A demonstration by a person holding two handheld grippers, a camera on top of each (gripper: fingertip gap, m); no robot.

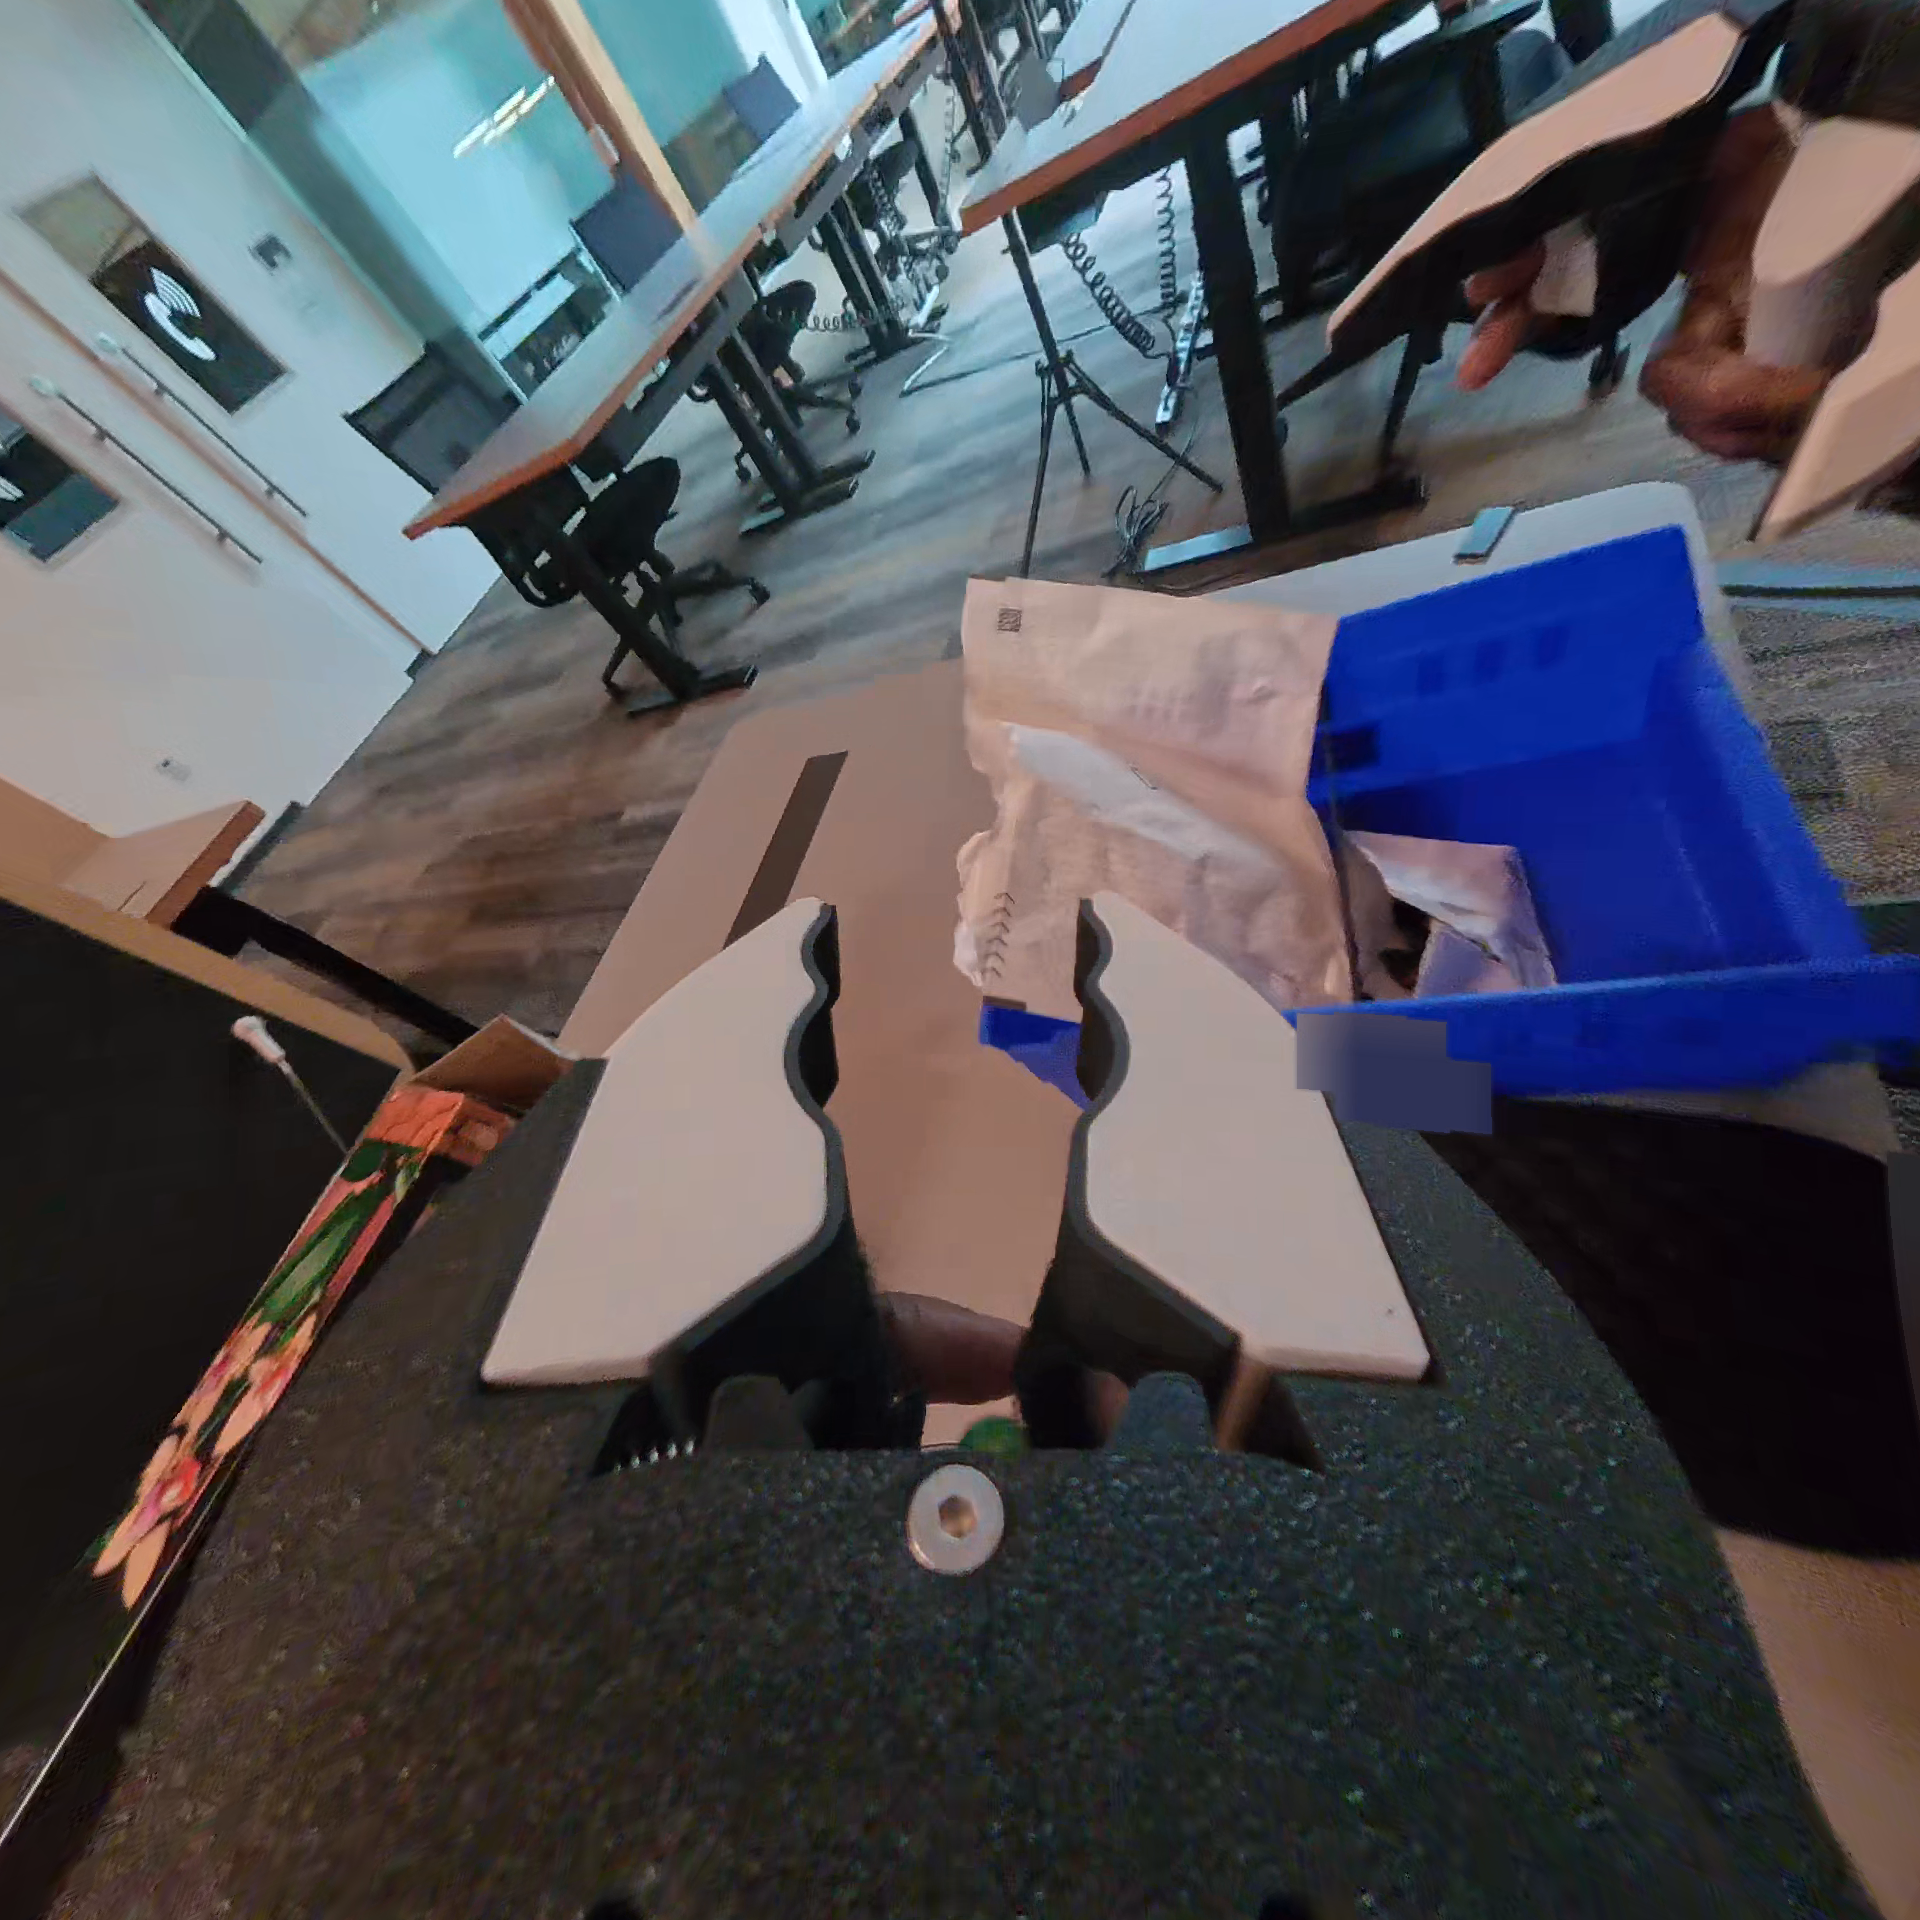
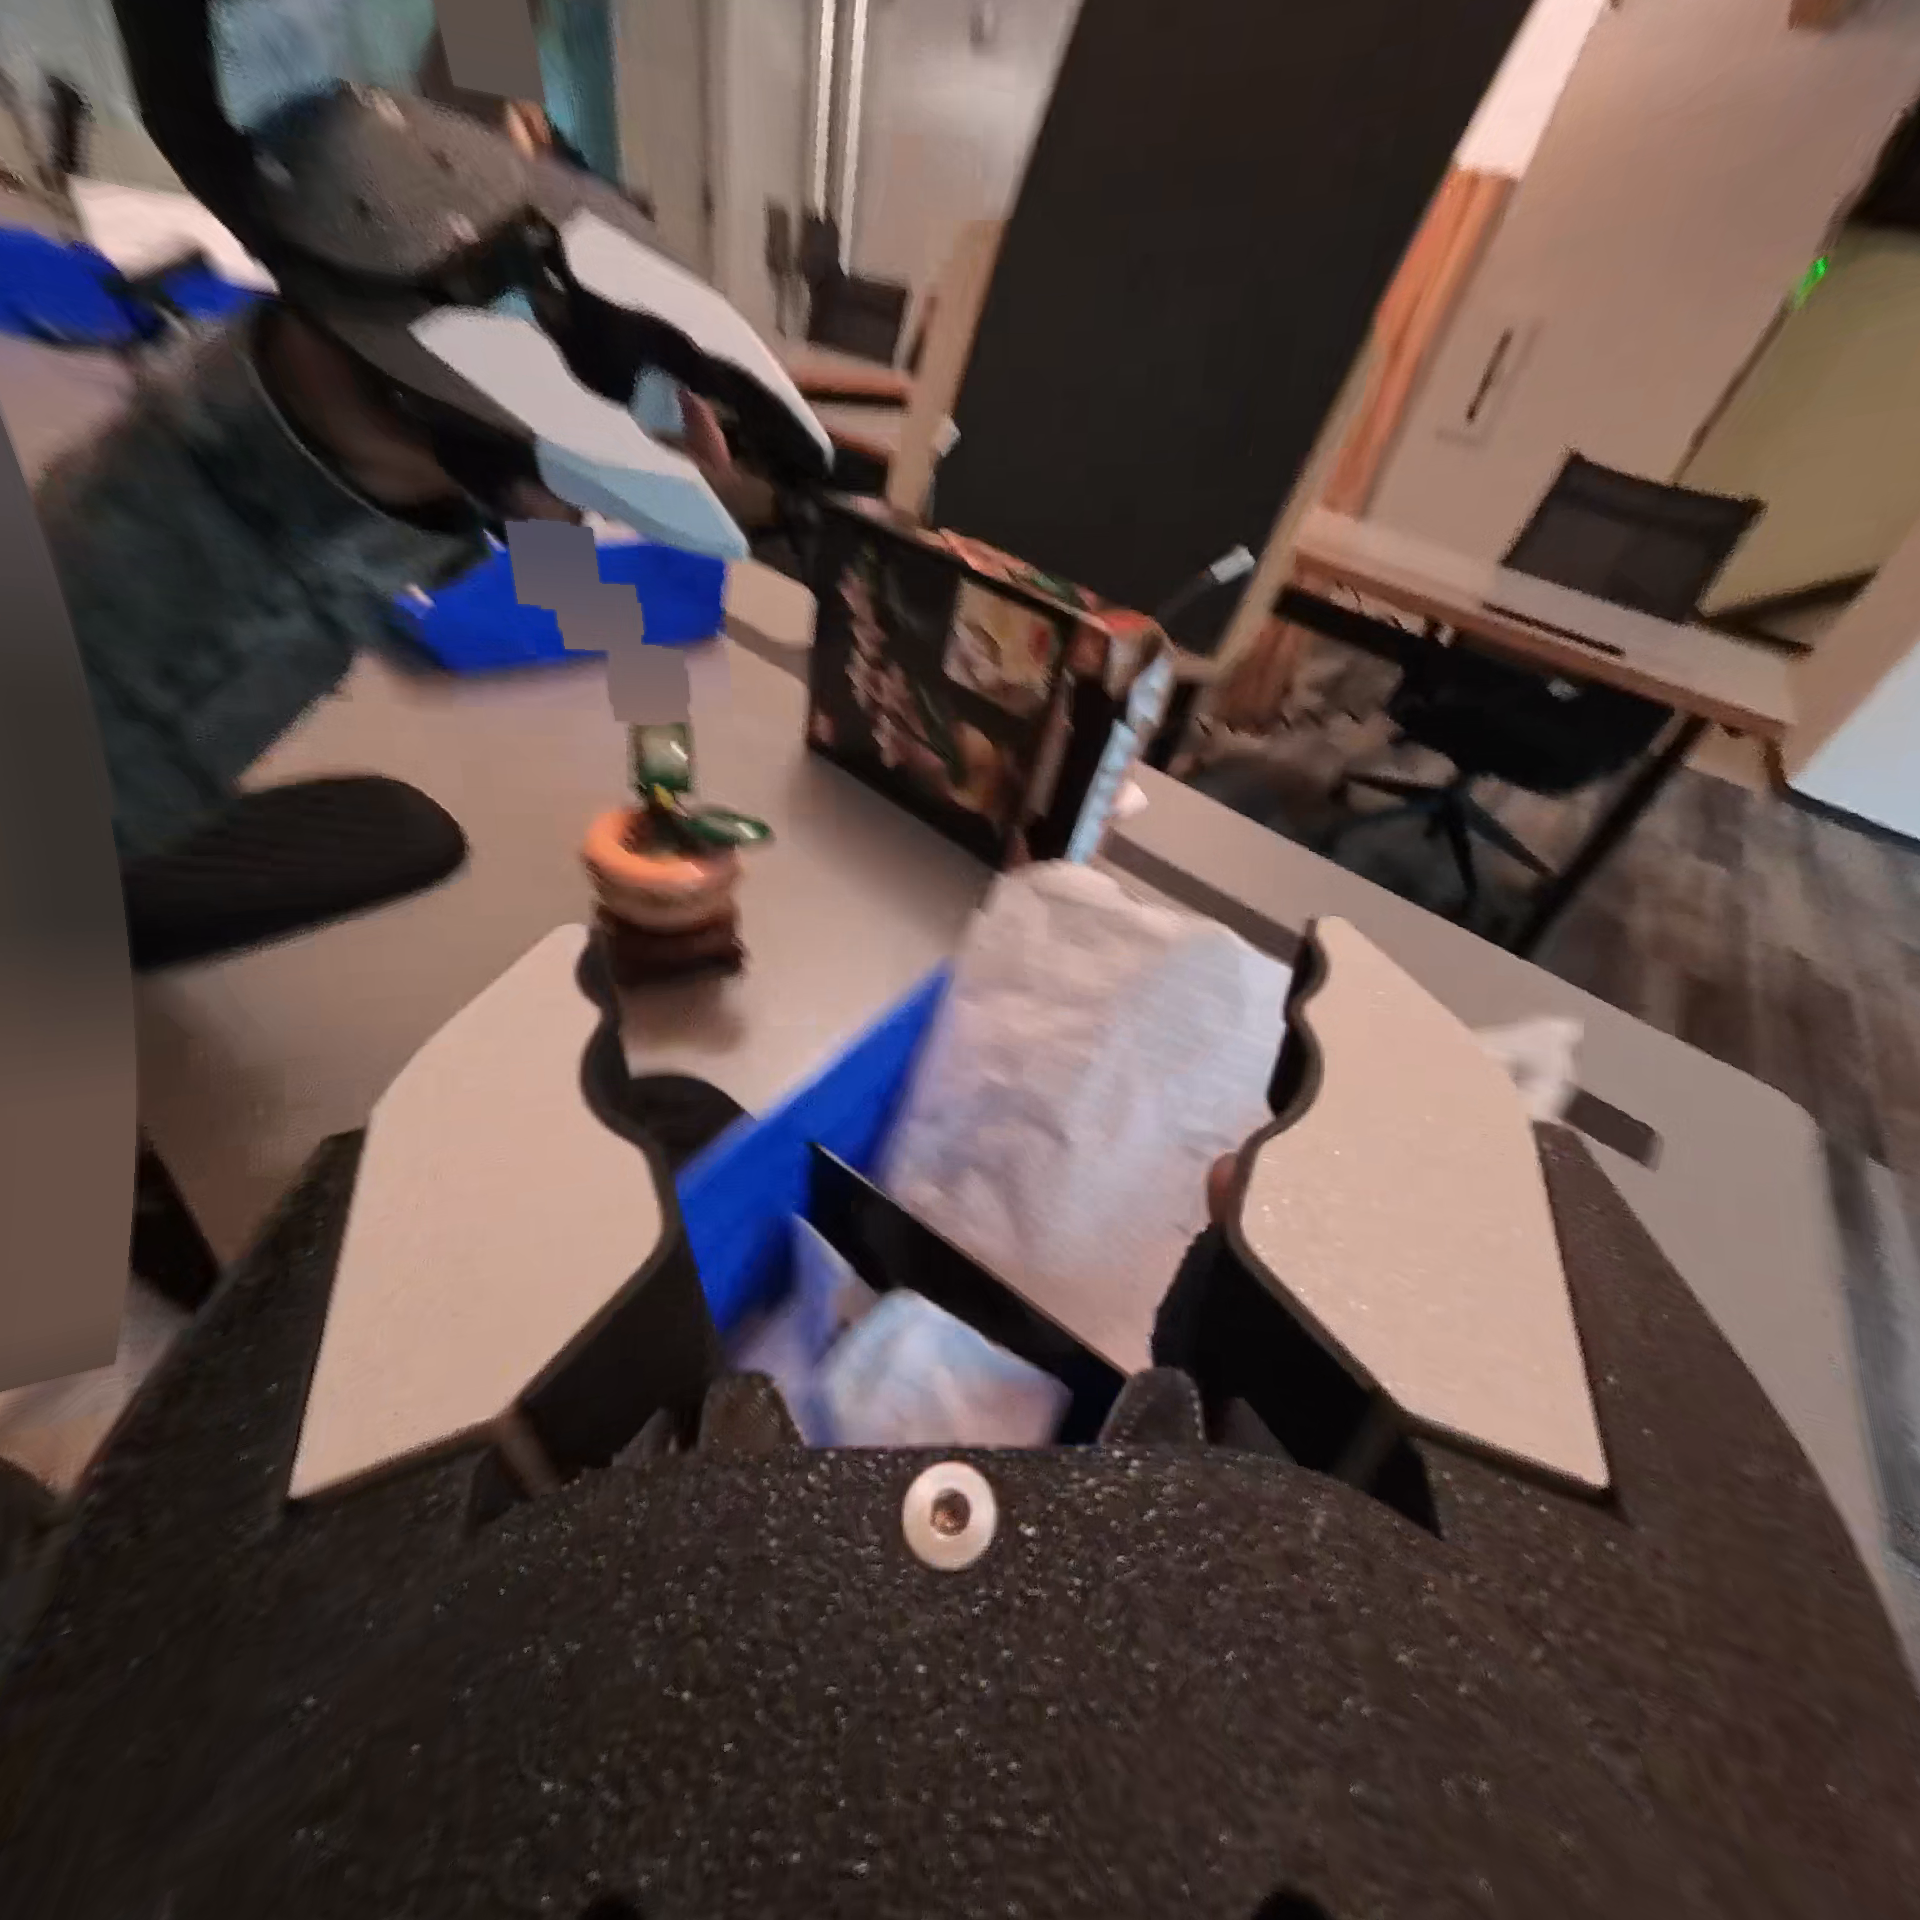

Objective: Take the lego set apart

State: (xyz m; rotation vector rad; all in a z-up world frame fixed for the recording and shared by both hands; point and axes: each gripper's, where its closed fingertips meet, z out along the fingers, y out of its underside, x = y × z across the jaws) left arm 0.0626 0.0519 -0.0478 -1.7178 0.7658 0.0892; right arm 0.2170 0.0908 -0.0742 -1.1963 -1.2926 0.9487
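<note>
Jaws of both grippers stand apart, holding nothing: the left gripper at frame centre faces a paper bag leaning on a blue bin; the right gripper hovers over that bin. Left of centre, the lego plant stands on the table, near a box.

Nothing legible: print on the white bag and the flowered box is too blurred.

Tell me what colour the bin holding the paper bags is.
Bright blue. The bin shows best in the left wrist view, with crumpled white paper bags inside.
</note>
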